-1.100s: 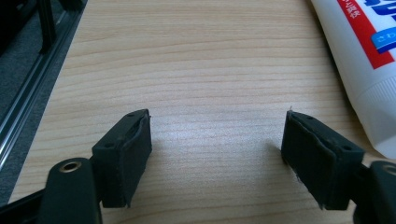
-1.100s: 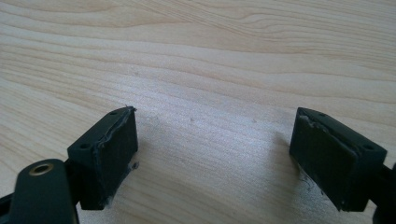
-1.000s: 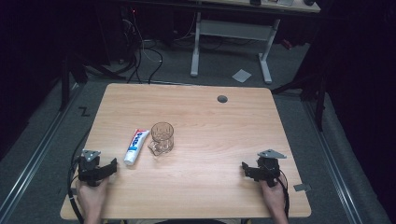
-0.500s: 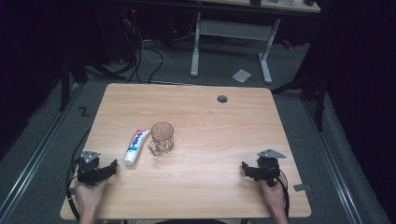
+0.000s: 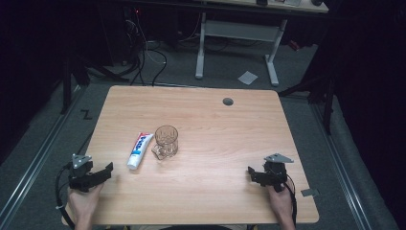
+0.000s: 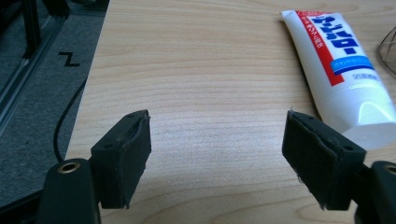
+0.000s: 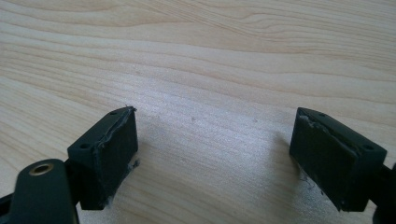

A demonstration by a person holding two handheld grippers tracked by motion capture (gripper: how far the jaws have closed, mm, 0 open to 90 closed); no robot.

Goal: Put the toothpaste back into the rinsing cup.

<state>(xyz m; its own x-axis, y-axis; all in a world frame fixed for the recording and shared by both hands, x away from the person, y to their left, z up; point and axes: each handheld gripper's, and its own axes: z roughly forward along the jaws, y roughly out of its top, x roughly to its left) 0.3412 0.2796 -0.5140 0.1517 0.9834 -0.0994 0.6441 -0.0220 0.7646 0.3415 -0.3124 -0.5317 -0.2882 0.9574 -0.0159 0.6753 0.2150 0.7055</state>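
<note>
The left hand-held gripper (image 5: 106,168) rested released at the bench's (image 5: 215,124) near left corner, the toothpaste tube (image 5: 140,150) just beyond it. Beside the tube stood a glass mug (image 5: 166,142). The right hand-held gripper (image 5: 251,171) lay released near the near right corner.

One toothpaste tube (image 5: 140,150), one glass mug (image 5: 165,142), two grippers, one table (image 5: 210,124).

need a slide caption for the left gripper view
Open left gripper above the wooden table, toothpaste tube lying just ahead to its right.
</note>
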